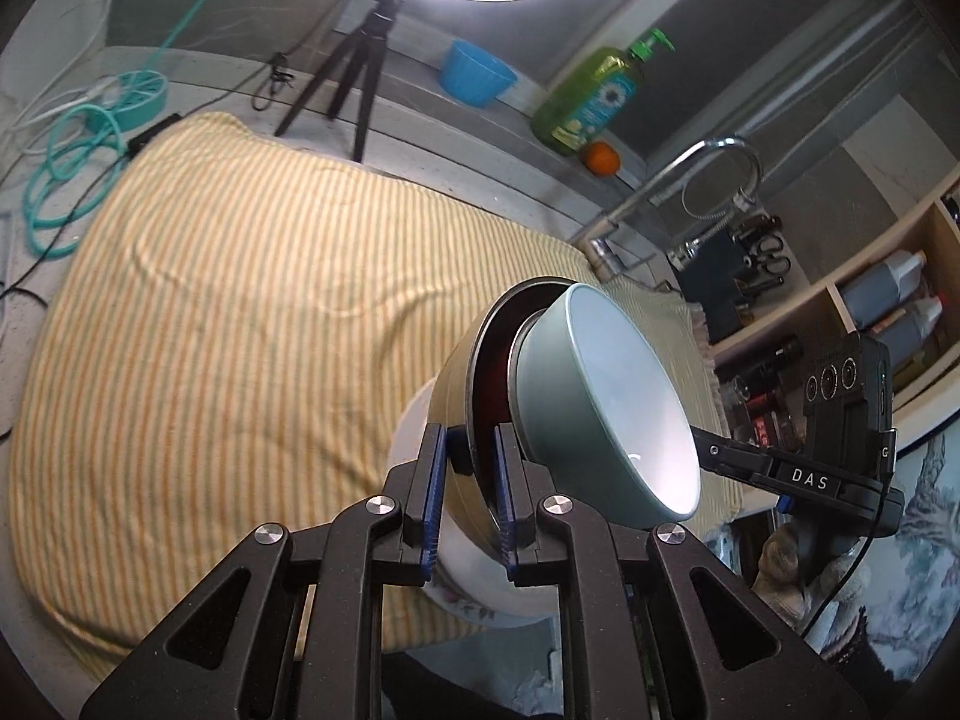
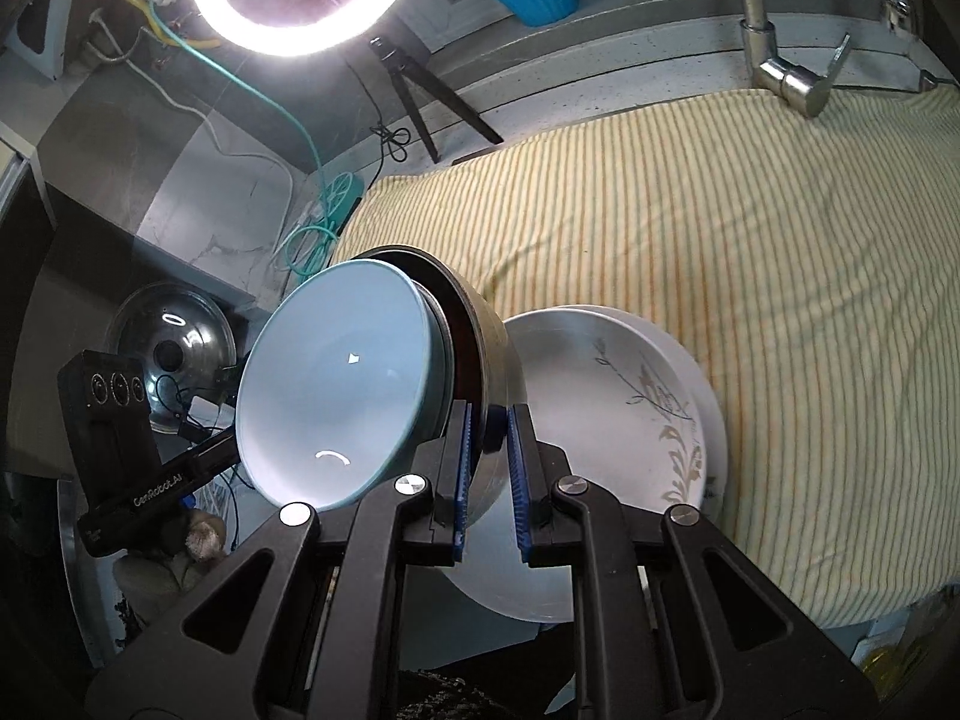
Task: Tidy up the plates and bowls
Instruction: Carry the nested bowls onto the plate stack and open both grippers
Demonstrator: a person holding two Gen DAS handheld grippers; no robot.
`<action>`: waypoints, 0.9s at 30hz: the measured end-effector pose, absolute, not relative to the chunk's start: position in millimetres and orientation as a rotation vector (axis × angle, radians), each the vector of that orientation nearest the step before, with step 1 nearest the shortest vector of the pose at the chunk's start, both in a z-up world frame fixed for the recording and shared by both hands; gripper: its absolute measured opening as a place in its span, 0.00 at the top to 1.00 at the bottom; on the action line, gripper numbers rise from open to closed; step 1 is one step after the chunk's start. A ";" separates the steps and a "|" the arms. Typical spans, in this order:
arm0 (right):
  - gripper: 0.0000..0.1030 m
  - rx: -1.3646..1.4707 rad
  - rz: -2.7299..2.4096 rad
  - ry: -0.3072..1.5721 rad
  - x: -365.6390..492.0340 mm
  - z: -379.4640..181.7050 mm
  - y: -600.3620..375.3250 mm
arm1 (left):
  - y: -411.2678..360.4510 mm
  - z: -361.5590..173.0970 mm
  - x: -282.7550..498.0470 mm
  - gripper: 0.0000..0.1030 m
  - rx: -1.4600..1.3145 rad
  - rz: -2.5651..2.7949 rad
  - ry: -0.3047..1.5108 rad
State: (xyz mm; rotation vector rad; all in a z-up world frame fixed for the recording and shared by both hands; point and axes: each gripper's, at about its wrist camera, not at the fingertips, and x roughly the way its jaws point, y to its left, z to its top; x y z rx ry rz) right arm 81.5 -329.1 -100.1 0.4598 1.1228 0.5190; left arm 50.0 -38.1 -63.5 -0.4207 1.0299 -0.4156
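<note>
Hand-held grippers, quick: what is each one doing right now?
Left hand-held gripper: closed on the rim of the dark bowl, which has the pale green bowl nested in it.
Right hand-held gripper: closed on the same dark bowl's rim.

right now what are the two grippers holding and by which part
Both hold one stack: a light blue bowl nested in a dark bowl. The left gripper and right gripper each pinch the dark bowl's rim, on opposite sides.
</note>
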 end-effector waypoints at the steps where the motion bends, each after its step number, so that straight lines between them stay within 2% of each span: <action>1: 0.87 0.467 0.509 1.126 81.4 -102.3 -333.5 | -41.0 -64.2 50.6 0.89 -0.417 -0.421 1.035; 27: 0.87 0.500 0.449 1.173 72.4 -127.4 -361.2 | -72.9 -83.1 54.5 0.88 -0.367 -0.458 1.128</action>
